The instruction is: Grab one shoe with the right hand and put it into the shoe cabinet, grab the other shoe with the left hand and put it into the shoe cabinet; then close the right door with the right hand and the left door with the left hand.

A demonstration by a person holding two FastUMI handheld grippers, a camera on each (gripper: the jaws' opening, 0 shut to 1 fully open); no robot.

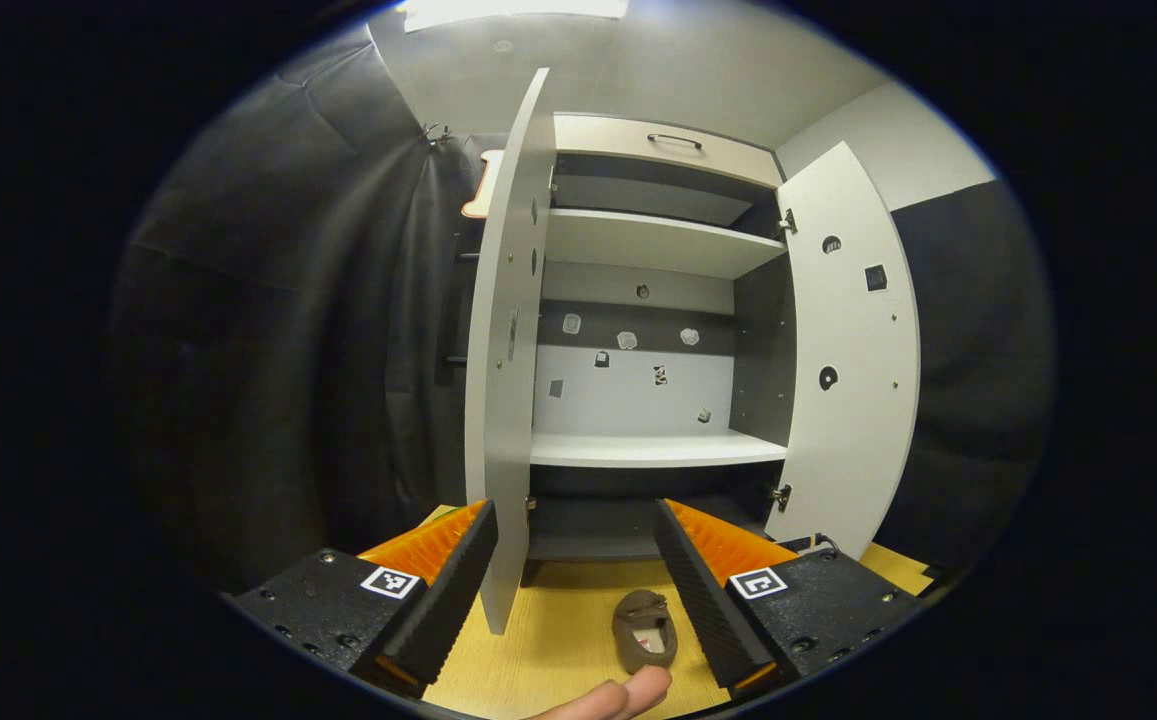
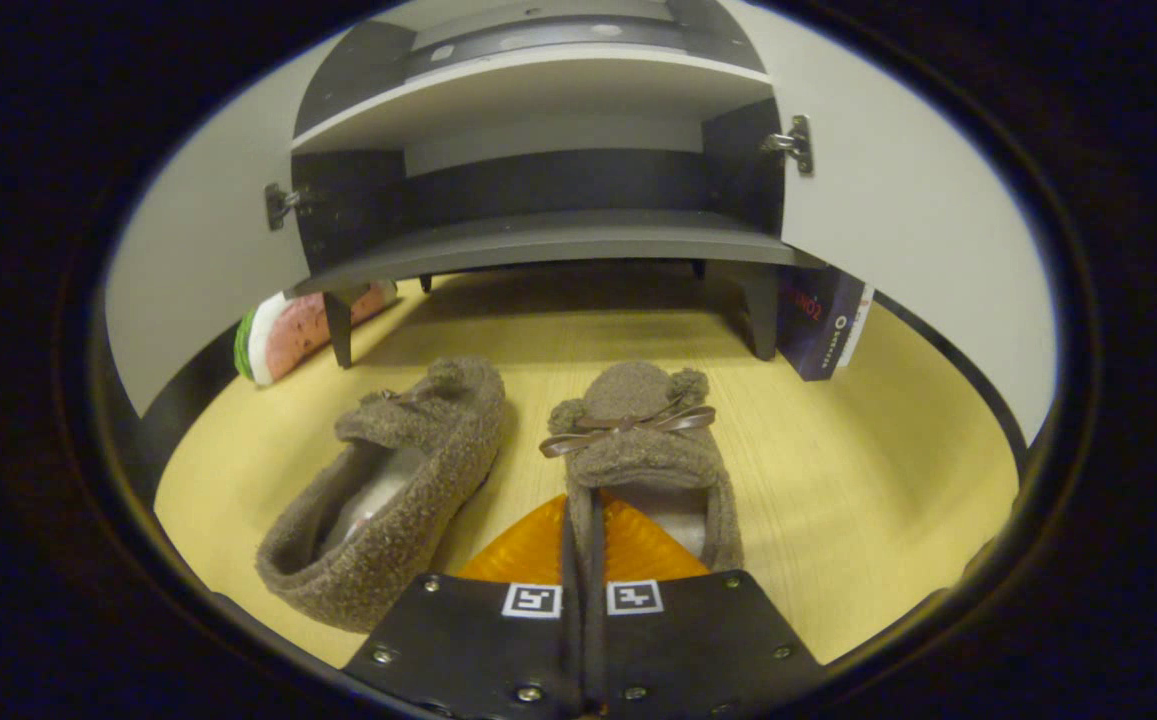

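Two brown fuzzy slippers lie side by side on the yellow wooden floor in front of the open shoe cabinet (image 2: pixel 558 240). In the right gripper view my right gripper (image 2: pixel 583 545) is shut on the inner side wall of the right slipper (image 2: pixel 638 440), the one with a ribbon bow. The left slipper (image 2: pixel 388 490) lies loose beside it, toe toward the cabinet. In the left gripper view my left gripper (image 1: pixel 576 510) stands open and higher up, facing the cabinet (image 1: pixel 653 450), with nothing between its fingers. One slipper (image 1: pixel 644 630) shows on the floor below it.
Both cabinet doors stand open: left door (image 1: pixel 508 380) edge-on, right door (image 1: pixel 853 350) swung wide. A watermelon-patterned item (image 2: pixel 288 335) lies by the cabinet's left leg, a dark box (image 2: pixel 823 320) by the right leg. A person's finger (image 1: pixel 628 695) shows at the bottom edge.
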